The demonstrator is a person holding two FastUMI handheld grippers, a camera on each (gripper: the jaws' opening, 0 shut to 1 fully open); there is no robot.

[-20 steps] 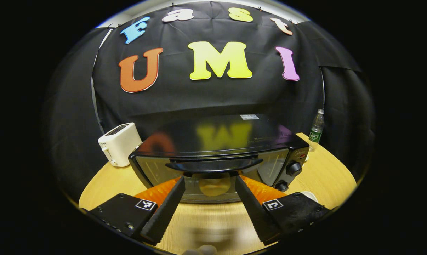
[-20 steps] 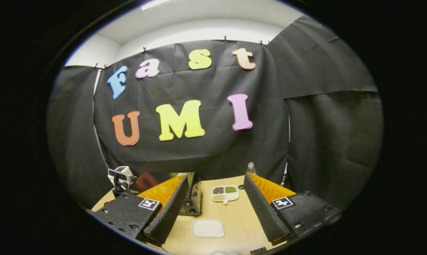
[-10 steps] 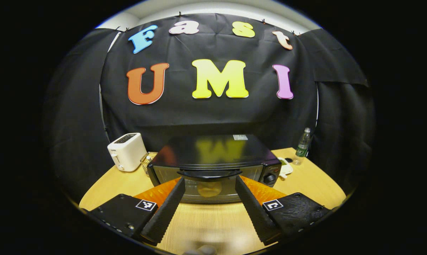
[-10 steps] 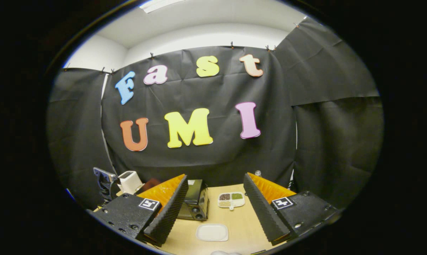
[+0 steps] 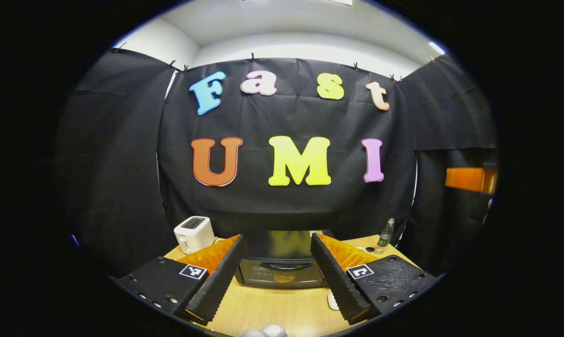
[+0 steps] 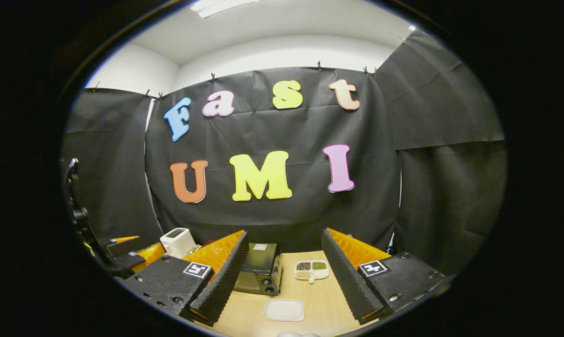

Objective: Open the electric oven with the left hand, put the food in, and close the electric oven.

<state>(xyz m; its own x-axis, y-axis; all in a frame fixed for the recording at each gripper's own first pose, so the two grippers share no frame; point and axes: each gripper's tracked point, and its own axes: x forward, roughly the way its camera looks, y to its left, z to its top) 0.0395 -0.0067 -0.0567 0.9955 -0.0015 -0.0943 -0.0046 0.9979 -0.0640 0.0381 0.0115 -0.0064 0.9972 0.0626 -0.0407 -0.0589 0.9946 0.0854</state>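
The black electric oven stands on the wooden table, its glass door closed and the handle across the top of the door. A pale yellowish round food item shows behind the glass. My left gripper is open and empty, held back from the oven, which sits framed between its fingers. In the right gripper view the oven is seen from its right side, with the knobs facing me. My right gripper is open and empty, well back from the table. The left gripper appears at the far left.
A white toaster stands left of the oven and a clear bottle to its right. A divided dish of grains and an empty white rectangular plate lie on the table right of the oven.
Both grippers have drawn back and up from the table; the oven looks much smaller and farther in the left gripper view. The oven door stays closed. Both grippers stay open.
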